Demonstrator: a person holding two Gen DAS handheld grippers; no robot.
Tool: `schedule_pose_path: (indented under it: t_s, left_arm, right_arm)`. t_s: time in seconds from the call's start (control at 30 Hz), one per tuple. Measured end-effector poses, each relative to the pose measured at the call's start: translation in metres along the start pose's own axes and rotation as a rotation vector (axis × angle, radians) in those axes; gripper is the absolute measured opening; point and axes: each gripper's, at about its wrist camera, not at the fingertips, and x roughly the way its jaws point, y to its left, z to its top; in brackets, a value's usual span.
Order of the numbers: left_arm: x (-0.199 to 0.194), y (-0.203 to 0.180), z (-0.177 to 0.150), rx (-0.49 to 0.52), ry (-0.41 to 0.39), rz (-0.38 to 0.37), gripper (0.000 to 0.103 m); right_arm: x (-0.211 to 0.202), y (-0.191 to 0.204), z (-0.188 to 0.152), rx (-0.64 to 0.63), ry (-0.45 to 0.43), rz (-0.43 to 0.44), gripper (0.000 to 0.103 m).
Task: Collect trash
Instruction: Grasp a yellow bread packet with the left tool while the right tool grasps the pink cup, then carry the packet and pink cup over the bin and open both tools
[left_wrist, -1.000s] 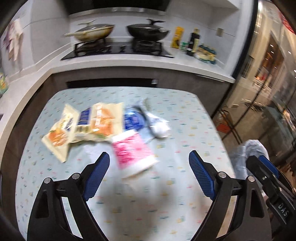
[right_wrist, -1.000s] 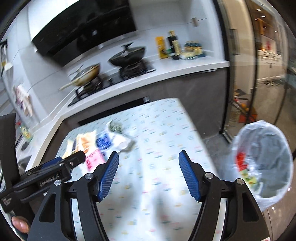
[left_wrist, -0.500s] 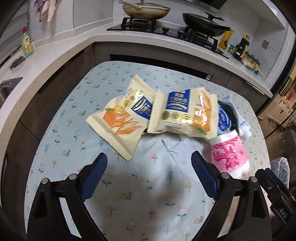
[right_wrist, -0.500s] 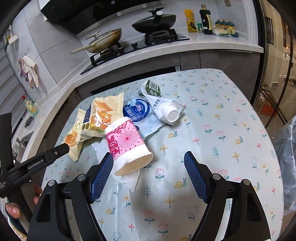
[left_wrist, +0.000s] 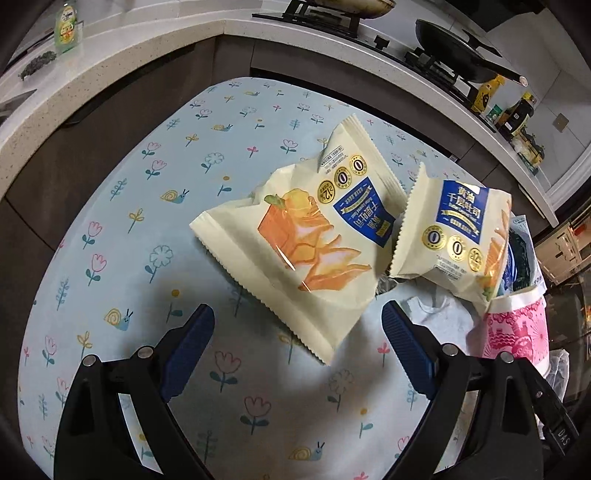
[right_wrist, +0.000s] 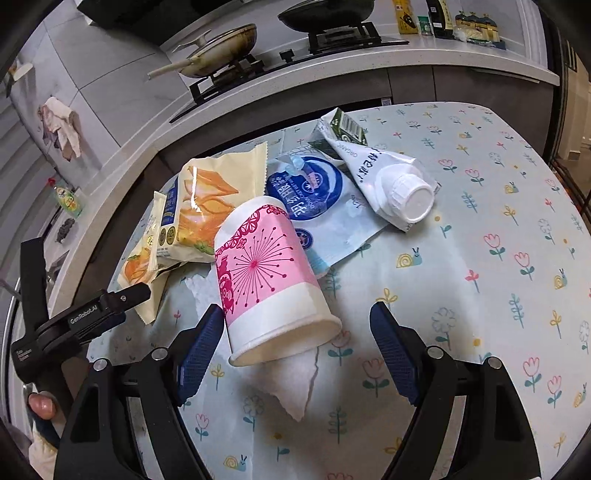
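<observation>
Two grippers over the bench (left_wrist: 110, 206), both pointing down at the litter. Left to right: our left gripper (left_wrist: 297, 345) is spread wide and empty, the near corner of a cream snack wrapper (left_wrist: 295, 254) lying between its fingers, untouched. We judge it light, slick and crinkly; best pinched at that serrated corner. A second wrapper (left_wrist: 448, 240) lies just beside it. Our right gripper (right_wrist: 297, 341), jaws just opened wider, brackets a pink paper cup (right_wrist: 269, 284) tipped on its side over a torn tissue (right_wrist: 291, 384); the left pad is near the wall, no squeeze seen. Thin-walled, crushable: take it across the rim end, gently. Further right, a blue pouch (right_wrist: 325, 206) and a capped milk carton (right_wrist: 384, 177), squashed.
</observation>
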Motion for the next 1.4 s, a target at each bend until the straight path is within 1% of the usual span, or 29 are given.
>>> schedule_pose_path:
  t_s: [0.07,0.13,0.17,0.2,0.23,0.27,0.3,0.33,0.37,0.4,0.43,0.47,0.53,0.67,0.8,0.93,1.2,1.4]
  left_arm:
    - [0.005,0.000,0.003,0.000,-0.007,0.001,0.088]
    - [0.007,-0.003,0.005,0.023,-0.024,0.009,0.088]
    - [0.008,-0.004,0.006,0.028,-0.027,0.010,0.087]
    - [0.008,-0.006,0.007,0.034,-0.035,0.010,0.085]
    - [0.009,-0.007,0.008,0.040,-0.038,0.010,0.078]
    - [0.009,-0.009,0.009,0.050,-0.039,0.010,0.073]
    - [0.009,-0.011,0.009,0.065,-0.041,0.013,0.062]
    - [0.008,-0.013,0.009,0.076,-0.041,0.017,0.049]
    - [0.008,-0.015,0.009,0.084,-0.040,0.027,0.047]
    - [0.007,-0.016,0.009,0.090,-0.043,0.033,0.043]
    - [0.006,-0.018,0.008,0.093,-0.048,0.035,0.035]
    - [0.004,-0.018,0.008,0.097,-0.055,0.040,0.034]
    - [0.000,-0.021,0.007,0.105,-0.064,0.045,0.026]
    - [-0.013,-0.025,0.004,0.117,-0.093,0.069,0.025]
    - [-0.035,-0.030,0.003,0.124,-0.137,0.093,0.024]
    - [-0.063,-0.037,0.005,0.120,-0.183,0.092,0.023]
    - [-0.125,-0.066,0.005,0.145,-0.286,0.058,0.022]
    - [-0.166,-0.103,-0.001,0.180,-0.349,-0.011,0.022]
  right_arm:
    - [0.005,0.004,0.002,-0.010,-0.001,0.007,0.078]
    - [0.008,0.005,0.004,-0.014,-0.001,0.014,0.076]
    - [0.009,0.005,0.005,-0.015,0.000,0.020,0.070]
    - [0.010,0.006,0.005,-0.016,0.002,0.026,0.067]
    - [0.011,0.007,0.006,-0.017,0.003,0.032,0.065]
    - [0.011,0.008,0.006,-0.020,0.003,0.038,0.059]
    - [0.012,0.009,0.006,-0.026,0.006,0.046,0.048]
    - [0.012,0.010,0.006,-0.031,0.008,0.042,0.047]
    - [0.011,0.010,0.007,-0.033,0.005,0.039,0.047]
    - [0.011,0.010,0.006,-0.034,0.005,0.039,0.047]
    - [0.010,0.010,0.007,-0.034,0.005,0.040,0.046]
    - [0.008,0.010,0.007,-0.033,0.003,0.039,0.046]
    - [0.003,0.008,0.006,-0.030,-0.002,0.041,0.045]
    - [-0.011,0.006,0.006,-0.027,-0.022,0.035,0.045]
    - [-0.031,0.004,0.008,-0.019,-0.050,0.035,0.045]
    - [-0.057,0.002,0.007,-0.016,-0.088,0.036,0.045]
    - [-0.111,-0.007,0.004,0.002,-0.165,0.035,0.045]
    - [-0.155,-0.026,0.000,0.021,-0.231,0.020,0.045]
